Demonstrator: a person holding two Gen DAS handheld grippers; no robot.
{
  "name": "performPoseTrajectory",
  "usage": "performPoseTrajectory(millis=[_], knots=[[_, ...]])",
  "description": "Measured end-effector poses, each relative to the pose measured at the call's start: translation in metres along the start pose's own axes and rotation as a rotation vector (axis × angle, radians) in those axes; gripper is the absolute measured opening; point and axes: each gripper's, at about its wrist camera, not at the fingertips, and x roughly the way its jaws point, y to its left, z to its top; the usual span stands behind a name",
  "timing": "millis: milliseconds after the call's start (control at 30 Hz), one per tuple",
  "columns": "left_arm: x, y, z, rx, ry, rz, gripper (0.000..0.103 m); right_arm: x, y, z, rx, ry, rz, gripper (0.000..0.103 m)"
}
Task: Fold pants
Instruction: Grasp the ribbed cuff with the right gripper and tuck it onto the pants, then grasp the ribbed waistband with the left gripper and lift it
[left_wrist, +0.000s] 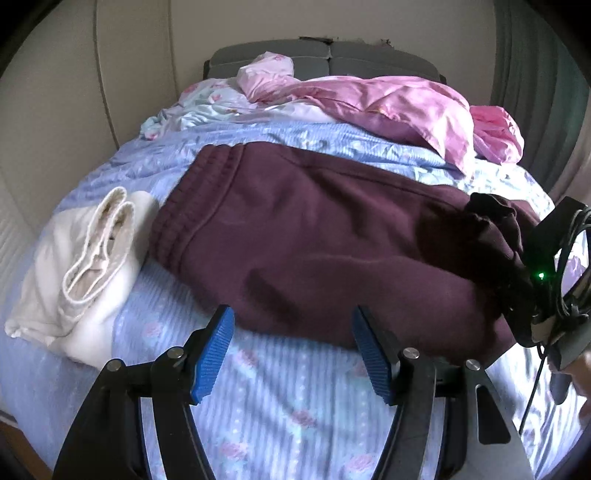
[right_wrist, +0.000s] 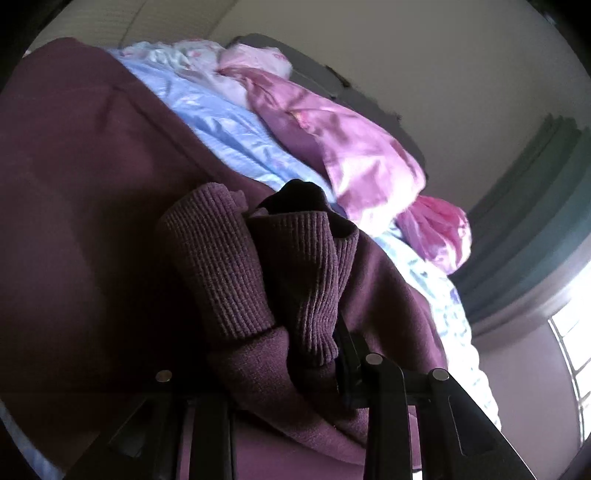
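Maroon sweatpants (left_wrist: 303, 229) lie across the blue floral bedspread (left_wrist: 266, 398), waistband to the left, legs running right. My left gripper (left_wrist: 293, 332) is open and empty, hovering just in front of the pants' near edge. My right gripper (left_wrist: 532, 295) shows at the right edge of the left wrist view, shut on the bunched leg ends. In the right wrist view the ribbed cuffs (right_wrist: 258, 273) fill the space between its fingers (right_wrist: 351, 354), and the fingertips are hidden by the fabric.
A folded cream garment (left_wrist: 85, 273) lies left of the pants. A pink quilt (left_wrist: 399, 107) and pillow are piled at the head of the bed by the grey headboard (left_wrist: 321, 55). Green curtains (right_wrist: 535, 206) and a window are at the right.
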Motion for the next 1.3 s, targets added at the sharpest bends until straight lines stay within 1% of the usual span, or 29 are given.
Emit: performPoseTrajectory(millis=[100,200,267,367,400,433,467,500,533,567,600,633,667,700,767,800,833,867,900,933,967,1033,1067,1100,1133,1167,1200,1233,1300], knots=[[-0.004,0.007,-0.003,-0.004,-0.010,0.025,0.074,0.001,0.009,0.000,-0.042,0.025,-0.022,0.036],[-0.007,0.025,-0.005,-0.063,-0.015,0.025,0.080,0.001,0.011,0.008,-0.030,0.071,-0.040,0.038],[-0.008,0.032,-0.007,-0.085,-0.009,0.027,0.080,-0.001,0.013,0.011,-0.043,0.075,-0.038,0.038],[-0.010,0.039,-0.013,-0.087,-0.001,0.028,0.080,-0.009,0.016,0.013,-0.058,0.051,-0.048,0.042],[-0.011,0.039,-0.015,-0.083,-0.001,0.031,0.081,-0.011,0.015,0.014,-0.057,0.044,-0.047,0.051],[-0.012,0.040,-0.015,-0.081,-0.003,0.036,0.083,-0.015,0.014,0.015,-0.050,0.032,-0.062,0.069],[-0.012,0.041,-0.016,-0.080,-0.005,0.039,0.083,-0.019,0.013,0.015,-0.046,0.024,-0.081,0.079],[-0.012,0.042,-0.016,-0.082,-0.007,0.034,0.083,-0.021,0.012,0.015,-0.046,0.020,-0.096,0.094],[-0.013,0.043,-0.016,-0.090,-0.006,0.025,0.083,-0.024,0.012,0.016,-0.048,0.026,-0.099,0.103],[-0.014,0.045,-0.015,-0.103,-0.005,0.017,0.083,-0.027,0.012,0.017,-0.053,0.021,-0.073,0.103],[-0.015,0.047,-0.015,-0.117,-0.005,0.008,0.083,-0.034,0.015,0.018,-0.068,0.002,-0.012,0.103],[-0.017,0.050,-0.015,-0.131,-0.009,0.001,0.084,-0.044,0.023,0.021,-0.113,-0.008,0.056,0.103],[-0.018,0.054,-0.015,-0.146,-0.013,-0.004,0.084,-0.053,0.029,0.023,-0.146,-0.015,0.081,0.103],[-0.020,0.059,-0.016,-0.166,-0.020,-0.013,0.084,-0.059,0.032,0.024,-0.158,-0.029,0.086,0.103],[-0.022,0.067,-0.018,-0.191,-0.028,-0.033,0.086,-0.095,0.041,0.022,-0.170,-0.123,0.121,0.103],[-0.022,0.072,-0.020,-0.202,-0.030,-0.044,0.086,-0.105,0.042,0.020,-0.171,-0.147,0.126,0.103],[-0.022,0.077,-0.022,-0.216,-0.036,-0.059,0.087,-0.123,0.043,0.016,-0.140,-0.185,0.107,0.103],[-0.022,0.083,-0.024,-0.229,-0.041,-0.071,0.087,-0.130,0.040,0.015,-0.107,-0.200,0.093,0.103],[-0.022,0.090,-0.026,-0.259,-0.050,-0.082,0.087,-0.141,0.031,0.013,-0.016,-0.226,0.100,0.103],[-0.021,0.096,-0.026,-0.283,-0.058,-0.091,0.089,-0.144,0.022,0.014,0.054,-0.229,0.127,0.103],[-0.020,0.102,-0.026,-0.318,-0.069,-0.102,0.090,-0.143,0.010,0.017,0.129,-0.220,0.162,0.103],[-0.016,0.112,-0.023,-0.392,-0.091,-0.129,0.094,-0.128,-0.023,0.027,0.347,-0.163,0.262,0.103],[-0.013,0.112,-0.020,-0.407,-0.093,-0.134,0.094,-0.118,-0.037,0.030,0.433,-0.131,0.297,0.103],[-0.009,0.105,-0.013,-0.393,-0.095,-0.132,0.094,-0.107,-0.053,0.031,0.530,-0.098,0.327,0.103],[-0.006,0.099,-0.008,-0.377,-0.103,-0.146,0.094,-0.098,-0.066,0.032,0.626,-0.065,0.324,0.103],[-0.003,0.093,-0.004,-0.370,-0.110,-0.161,0.094,-0.095,-0.071,0.032,0.670,-0.057,0.305,0.103],[0.004,0.090,0.001,-0.403,-0.114,-0.162,0.094,-0.091,-0.076,0.032,0.703,-0.073,0.305,0.103],[0.012,0.092,0.003,-0.464,-0.118,-0.166,0.095,-0.088,-0.080,0.032,0.740,-0.093,0.310,0.103],[0.030,0.102,0.007,-0.576,-0.106,-0.196,0.099,-0.082,-0.083,0.029,0.805,-0.084,0.312,0.103]])
